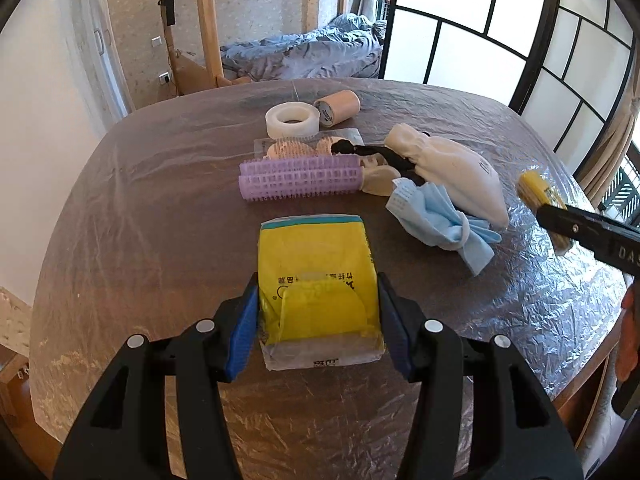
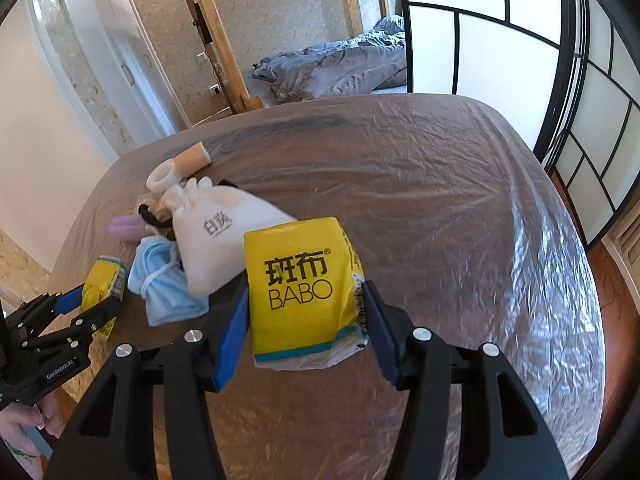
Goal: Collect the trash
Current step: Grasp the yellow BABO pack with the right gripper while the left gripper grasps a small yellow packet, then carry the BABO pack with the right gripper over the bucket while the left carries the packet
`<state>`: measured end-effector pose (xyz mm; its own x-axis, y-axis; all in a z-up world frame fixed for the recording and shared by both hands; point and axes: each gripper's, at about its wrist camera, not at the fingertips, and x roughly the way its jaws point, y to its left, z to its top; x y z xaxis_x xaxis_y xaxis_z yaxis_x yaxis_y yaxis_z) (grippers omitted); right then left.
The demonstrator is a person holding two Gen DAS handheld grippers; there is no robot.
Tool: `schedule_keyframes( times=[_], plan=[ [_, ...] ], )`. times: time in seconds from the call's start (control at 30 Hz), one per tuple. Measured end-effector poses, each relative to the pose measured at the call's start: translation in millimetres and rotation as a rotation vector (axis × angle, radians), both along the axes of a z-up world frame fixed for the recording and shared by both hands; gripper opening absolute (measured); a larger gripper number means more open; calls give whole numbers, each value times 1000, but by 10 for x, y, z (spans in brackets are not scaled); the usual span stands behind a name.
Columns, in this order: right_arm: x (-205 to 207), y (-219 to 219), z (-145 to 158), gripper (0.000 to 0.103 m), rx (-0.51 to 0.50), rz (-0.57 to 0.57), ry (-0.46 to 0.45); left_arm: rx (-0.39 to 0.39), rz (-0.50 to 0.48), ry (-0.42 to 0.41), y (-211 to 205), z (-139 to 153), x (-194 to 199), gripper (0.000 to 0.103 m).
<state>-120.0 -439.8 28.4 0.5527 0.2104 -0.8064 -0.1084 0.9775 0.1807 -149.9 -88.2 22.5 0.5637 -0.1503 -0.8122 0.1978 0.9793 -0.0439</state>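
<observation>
My left gripper [image 1: 318, 320] is shut on a yellow tissue pack [image 1: 316, 276], its blue pads pressed on both sides, low over the table. My right gripper [image 2: 306, 324] is shut on a second yellow tissue pack marked BABO [image 2: 300, 276], held tilted above the table. Each gripper also shows in the other's view: the right one [image 1: 560, 224] at the right edge, the left one [image 2: 84, 304] at lower left. A crumpled blue face mask [image 1: 436, 220] [image 2: 160, 276] lies between them beside a white drawstring pouch [image 1: 456, 172] [image 2: 216, 232].
The table [image 1: 140, 220] is covered in clear plastic film. On it lie purple hair rollers [image 1: 296, 178], a clear tape roll [image 1: 292, 120], a beige tape roll [image 1: 338, 108], a small clear packet [image 1: 288, 146] and a black clip [image 1: 384, 156]. A bed and sliding screens stand behind.
</observation>
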Motion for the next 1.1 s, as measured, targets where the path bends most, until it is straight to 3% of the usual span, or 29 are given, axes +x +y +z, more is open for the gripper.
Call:
schedule_keyframes(
  times=[1.1],
  plan=[
    [-1087, 89, 112, 54, 45, 129, -8, -22, 58, -13, -106, 52, -818, 56]
  ],
)
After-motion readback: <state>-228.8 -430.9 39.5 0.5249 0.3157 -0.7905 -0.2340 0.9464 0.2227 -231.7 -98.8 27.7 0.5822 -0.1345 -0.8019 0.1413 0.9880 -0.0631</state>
